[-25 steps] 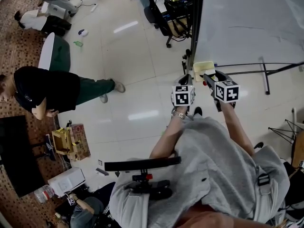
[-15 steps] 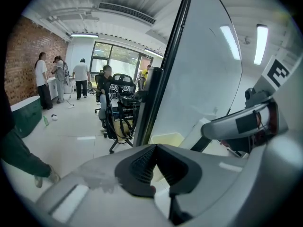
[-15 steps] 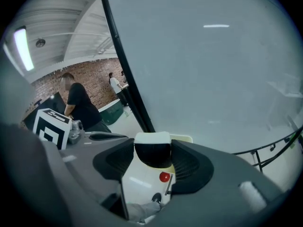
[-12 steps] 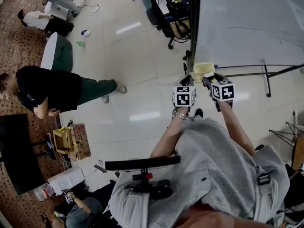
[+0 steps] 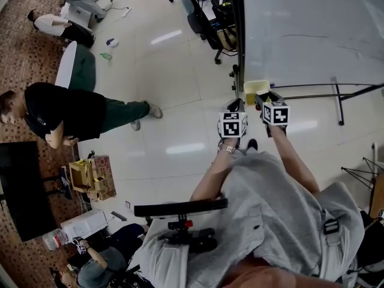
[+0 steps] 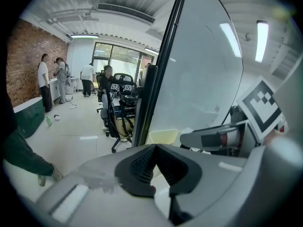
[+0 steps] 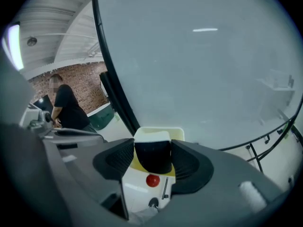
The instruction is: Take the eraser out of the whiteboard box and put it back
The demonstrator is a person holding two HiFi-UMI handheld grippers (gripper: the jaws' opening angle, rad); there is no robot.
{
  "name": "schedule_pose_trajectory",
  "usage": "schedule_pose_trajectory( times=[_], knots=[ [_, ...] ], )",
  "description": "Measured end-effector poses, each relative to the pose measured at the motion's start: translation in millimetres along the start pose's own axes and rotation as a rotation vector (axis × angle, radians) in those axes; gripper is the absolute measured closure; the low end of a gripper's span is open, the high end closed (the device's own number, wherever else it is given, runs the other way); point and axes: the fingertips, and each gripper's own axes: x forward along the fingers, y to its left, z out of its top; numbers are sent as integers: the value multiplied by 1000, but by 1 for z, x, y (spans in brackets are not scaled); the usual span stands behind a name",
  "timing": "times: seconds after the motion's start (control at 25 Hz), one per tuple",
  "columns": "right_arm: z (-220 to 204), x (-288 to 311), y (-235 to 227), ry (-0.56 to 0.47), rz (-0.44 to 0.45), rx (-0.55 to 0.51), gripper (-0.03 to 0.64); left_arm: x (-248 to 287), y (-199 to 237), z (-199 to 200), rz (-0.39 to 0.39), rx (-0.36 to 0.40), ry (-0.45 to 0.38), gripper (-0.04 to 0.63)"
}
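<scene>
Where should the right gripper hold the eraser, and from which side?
On its two dark flanks, coming from the room side, facing the whiteboard. The right gripper holds the eraser that way now: its flat, parallel sides sit between the jaws, with the white end towards the box. That grip looks sound.

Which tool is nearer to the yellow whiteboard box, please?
Right. The right tool holds the eraser at the yellow box; the left tool, shut and empty, sits short of it.
</scene>
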Motion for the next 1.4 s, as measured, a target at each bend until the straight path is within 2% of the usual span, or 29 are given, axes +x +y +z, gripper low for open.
schedule_pose_trajectory(
  times=[0.2, 0.32, 0.44, 0.6, 0.64, 0.72, 0.76, 0.96, 1.12, 1.4],
  knots=[
    [-40, 22, -8, 91, 2, 33, 366, -4, -1, -4, 16, 10, 6, 589],
    [-40, 27, -2, 93, 22, 19, 362, -6, -1, -7, 25, 18, 9, 589],
    [-30, 24, 0, 60, 37, 9, 362, -1, -6, -10, 30, 19, 11, 589],
    [-22, 3, -3, -29, 8, 7, 370, 3, -18, -14, 22, 37, 13, 589],
    [-24, -2, -3, -45, 2, 6, 400, 3, -21, -16, 21, 36, 18, 589],
    [-29, -7, -3, -65, 4, 11, 521, 3, -26, -19, 20, 36, 20, 589],
    [-33, -8, -2, -68, 11, 21, 548, 3, -29, -21, 18, 37, 19, 589],
    [-63, -19, 4, -62, 18, 51, 583, -9, -43, -43, -1, 57, 33, 589],
    [-90, -43, 11, -87, -13, 80, 601, -21, -56, -67, -58, 87, 39, 589],
    [-149, -103, 62, -81, -40, 61, 601, -80, -79, -119, -134, 64, 5, 589]
  ],
)
